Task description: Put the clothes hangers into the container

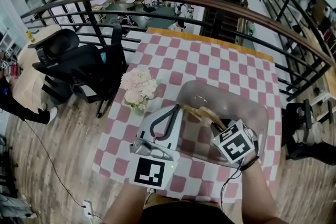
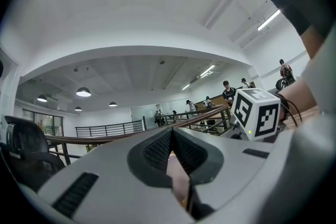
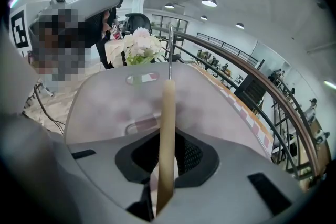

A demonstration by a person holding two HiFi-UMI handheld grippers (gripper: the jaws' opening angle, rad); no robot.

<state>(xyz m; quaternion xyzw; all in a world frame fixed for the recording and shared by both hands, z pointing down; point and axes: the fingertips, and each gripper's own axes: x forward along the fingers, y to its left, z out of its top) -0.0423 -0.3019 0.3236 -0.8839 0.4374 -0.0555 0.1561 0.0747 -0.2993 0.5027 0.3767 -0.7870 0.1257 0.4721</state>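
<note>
A wooden clothes hanger (image 1: pixel 202 113) with a metal hook is held over the clear plastic container (image 1: pixel 262 107), and my right gripper (image 1: pixel 218 126) is shut on it. In the right gripper view the hanger (image 3: pixel 168 113) runs edge-on straight out from the jaws, its hook toward the far wall of the container (image 3: pixel 105 107). My left gripper (image 1: pixel 169 113) rests at the container's left side with nothing in it. In the left gripper view this gripper (image 2: pixel 171 131) is shut and points up at the ceiling. Beside it I see the right gripper's marker cube (image 2: pixel 257 113).
The table wears a red and white checked cloth (image 1: pixel 173 57). A vase of pale flowers (image 1: pixel 138 86) stands left of the container. A black office chair (image 1: pixel 79 63) is off the table's left side, and a dark railing (image 1: pixel 210 2) curves behind.
</note>
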